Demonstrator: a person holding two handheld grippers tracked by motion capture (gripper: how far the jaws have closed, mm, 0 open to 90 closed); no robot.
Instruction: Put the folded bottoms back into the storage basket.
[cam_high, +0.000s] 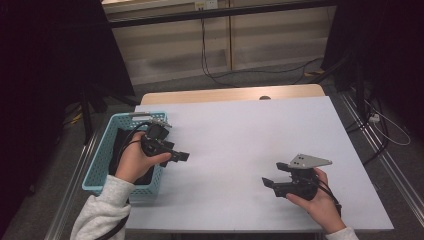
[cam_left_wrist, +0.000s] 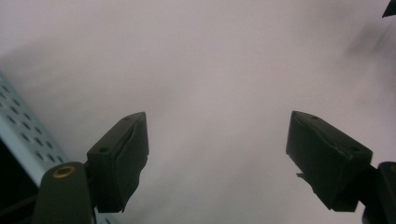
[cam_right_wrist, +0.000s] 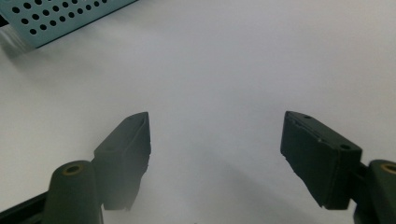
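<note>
From above, a person sits at a table (cam_high: 240, 150) covered in a plain white sheet, a gripper in each hand. The left gripper (cam_high: 181, 156) is held just past the right-hand wall of a light blue perforated plastic basket (cam_high: 100, 165) that sits at the table's left edge, its tips reaching out over the white surface. The right gripper (cam_high: 270, 182) hovers over the near right part of the table, pointing left toward the other one, well apart from it, with a grey three-cornered plate on top.

The overhead camera gives the layout but the tips look small and dark there. The left gripper view settles it: the left gripper (cam_left_wrist: 217, 154) has its two black jaws spread wide with nothing but blurred white tabletop between them, and a strip of the basket (cam_left_wrist: 21, 126) wall with its rows of small holes runs along the lower left corner. A dark corner at the top right of that view is too small to identify.

The right gripper view shows the right gripper (cam_right_wrist: 215, 156) likewise spread, empty, over bare white surface, with a corner of the basket (cam_right_wrist: 60, 16) far off at the top left. The basket's interior looks dark from above; I cannot tell what, if anything, lies in it.
</note>
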